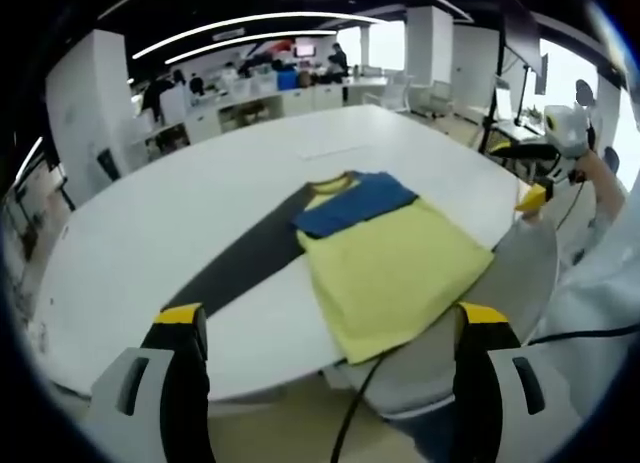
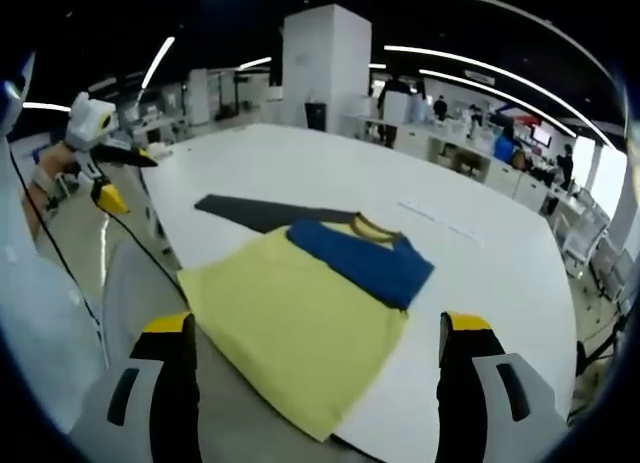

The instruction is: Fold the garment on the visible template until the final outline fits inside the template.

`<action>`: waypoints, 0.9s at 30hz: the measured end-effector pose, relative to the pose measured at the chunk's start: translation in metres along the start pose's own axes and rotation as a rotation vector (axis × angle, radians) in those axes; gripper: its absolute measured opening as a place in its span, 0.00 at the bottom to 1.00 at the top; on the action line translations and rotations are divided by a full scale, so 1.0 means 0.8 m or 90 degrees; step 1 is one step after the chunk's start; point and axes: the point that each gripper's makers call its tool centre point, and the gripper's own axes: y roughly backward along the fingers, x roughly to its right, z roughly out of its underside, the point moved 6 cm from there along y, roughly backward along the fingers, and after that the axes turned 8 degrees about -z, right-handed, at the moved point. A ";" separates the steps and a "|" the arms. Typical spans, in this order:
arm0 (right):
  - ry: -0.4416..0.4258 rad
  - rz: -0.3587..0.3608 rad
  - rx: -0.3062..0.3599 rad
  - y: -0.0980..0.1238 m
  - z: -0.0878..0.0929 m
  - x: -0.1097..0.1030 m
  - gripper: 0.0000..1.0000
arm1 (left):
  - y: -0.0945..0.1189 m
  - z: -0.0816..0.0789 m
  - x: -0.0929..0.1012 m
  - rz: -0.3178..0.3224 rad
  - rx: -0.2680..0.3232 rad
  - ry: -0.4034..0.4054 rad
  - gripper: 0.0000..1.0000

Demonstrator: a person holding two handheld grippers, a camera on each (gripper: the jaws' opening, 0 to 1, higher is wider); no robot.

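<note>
Left gripper view: left gripper [image 1: 330, 348] held back off the table [image 1: 150, 233], jaws spread and empty, yellow-and-blue T-shirt [image 1: 385, 258] ahead between them, partly over the dark template [image 1: 250, 253]; right gripper view: right gripper [image 2: 315, 353] likewise spread, shirt just ahead, apparently surveying before grasping.

Soft cloth on a smooth worktop
The yellow-and-blue garment [image 1: 385, 253] looks like matt cloth; the white worktop [image 1: 180, 223] is smooth, the dark template [image 2: 262, 214] flat and matt.
</note>
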 end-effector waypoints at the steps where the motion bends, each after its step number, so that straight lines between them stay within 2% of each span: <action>1: -0.001 0.000 0.000 0.000 0.001 0.000 1.00 | -0.001 -0.001 -0.001 0.001 0.000 0.000 1.00; 11: -0.007 0.020 -0.007 0.006 0.003 -0.005 1.00 | -0.012 -0.005 -0.011 0.005 -0.001 -0.002 1.00; 18: -0.002 0.019 -0.016 0.006 0.005 -0.010 1.00 | -0.016 -0.008 -0.018 0.007 0.004 -0.002 1.00; 27: -0.014 0.031 -0.020 0.003 0.005 -0.007 1.00 | -0.024 -0.003 -0.041 -0.004 -0.012 0.002 1.00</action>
